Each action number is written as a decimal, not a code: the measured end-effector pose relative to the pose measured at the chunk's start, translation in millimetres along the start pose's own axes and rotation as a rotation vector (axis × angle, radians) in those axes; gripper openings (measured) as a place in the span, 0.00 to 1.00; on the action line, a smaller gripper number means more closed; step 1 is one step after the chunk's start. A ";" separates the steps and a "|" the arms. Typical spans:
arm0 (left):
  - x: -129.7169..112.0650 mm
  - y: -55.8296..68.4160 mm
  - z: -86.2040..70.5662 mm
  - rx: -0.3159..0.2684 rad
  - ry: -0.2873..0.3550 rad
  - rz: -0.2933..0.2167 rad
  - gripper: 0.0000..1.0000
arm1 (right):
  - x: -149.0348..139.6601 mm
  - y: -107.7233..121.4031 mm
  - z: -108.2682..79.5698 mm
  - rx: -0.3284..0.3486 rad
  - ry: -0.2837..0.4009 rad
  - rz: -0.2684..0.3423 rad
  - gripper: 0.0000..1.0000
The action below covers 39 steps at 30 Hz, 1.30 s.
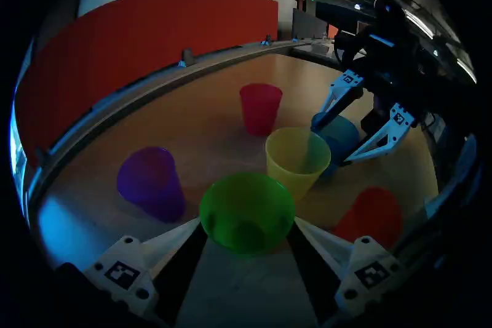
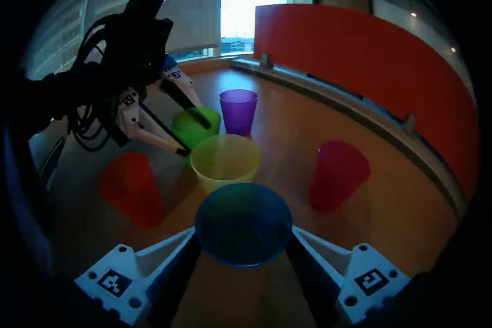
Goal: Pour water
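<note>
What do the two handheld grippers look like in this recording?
They match. The left gripper and right gripper each have two pale, wedge-shaped fingers, dark along the inner edge. Each finger carries a square black-and-white marker near its base. Seen from the opposite gripper view, the body is black and bulky, with looping black cables hanging from it.

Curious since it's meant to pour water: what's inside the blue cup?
The right gripper view looks into the blue cup: its dark blue wall and bottom show, no object. Whether clear water sits there cannot be told.
</note>
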<state>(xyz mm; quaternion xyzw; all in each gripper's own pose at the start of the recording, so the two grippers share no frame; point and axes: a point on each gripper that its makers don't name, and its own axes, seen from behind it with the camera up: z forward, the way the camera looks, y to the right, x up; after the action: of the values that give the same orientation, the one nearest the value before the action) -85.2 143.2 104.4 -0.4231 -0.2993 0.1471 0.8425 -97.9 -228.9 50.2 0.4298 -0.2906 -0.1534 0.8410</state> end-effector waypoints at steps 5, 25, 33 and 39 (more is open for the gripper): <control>7.2 0.4 -7.3 0.010 0.023 0.000 0.85 | -0.9 0.0 -5.2 -0.005 0.002 0.009 0.89; 60.1 17.6 -76.4 0.082 0.164 -0.011 0.85 | 75.8 -8.3 -77.1 -0.064 0.150 -0.011 0.89; 82.8 26.4 -110.1 0.131 0.202 -0.029 0.85 | 110.9 -14.4 -114.6 -0.083 0.216 -0.032 0.89; 102.2 36.5 -131.9 0.145 0.259 -0.038 0.85 | 140.8 -19.5 -143.7 -0.100 0.285 -0.046 0.89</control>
<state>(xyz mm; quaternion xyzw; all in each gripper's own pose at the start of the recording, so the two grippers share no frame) 77.4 133.9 52.9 -0.3709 -0.1846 0.0968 0.9050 101.5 -220.7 18.3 0.4114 -0.1503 -0.1244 0.8903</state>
